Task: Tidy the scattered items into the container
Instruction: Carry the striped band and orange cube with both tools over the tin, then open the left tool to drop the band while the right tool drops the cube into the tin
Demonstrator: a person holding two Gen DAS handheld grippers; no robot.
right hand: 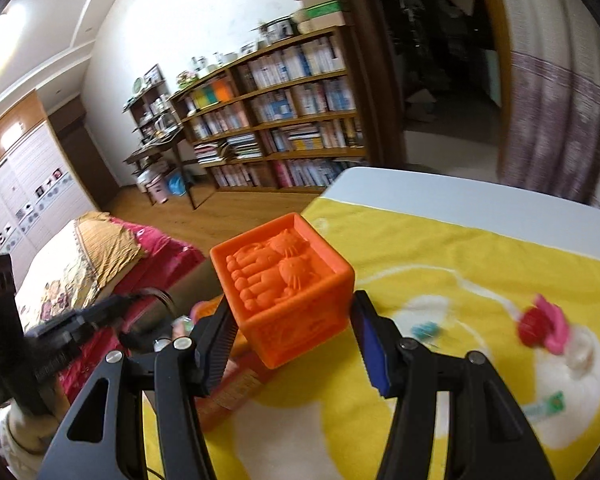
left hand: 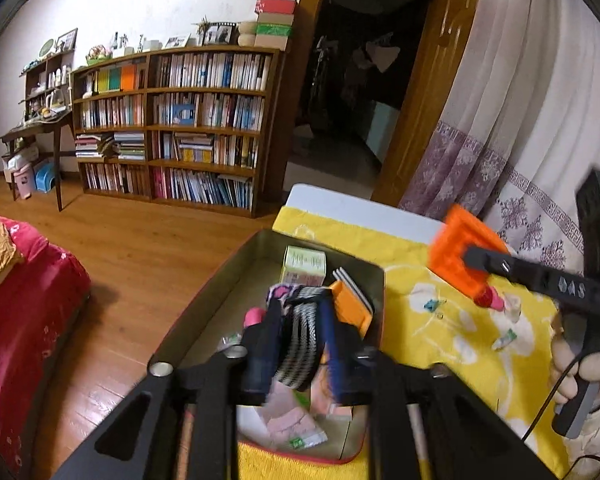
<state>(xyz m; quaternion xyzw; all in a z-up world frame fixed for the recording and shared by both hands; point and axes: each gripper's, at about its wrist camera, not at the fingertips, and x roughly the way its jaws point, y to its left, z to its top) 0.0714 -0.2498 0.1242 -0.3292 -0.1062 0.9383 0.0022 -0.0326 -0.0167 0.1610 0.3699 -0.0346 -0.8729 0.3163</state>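
Right gripper (right hand: pixel 290 334) clamps an orange rubber cube with embossed cat relief (right hand: pixel 286 288), in the air above the yellow patterned tablecloth (right hand: pixel 440 248).

Left gripper (left hand: pixel 296 344) sits over the open rectangular metal tin (left hand: pixel 204 292); a black-and-white striped fabric band (left hand: pixel 300 344) lies between its half-parted fingers, can't tell if the pads press it.

Tin already holds small boxes.

Pink-red toy (right hand: pixel 540 326) and small clips remain on the cloth.
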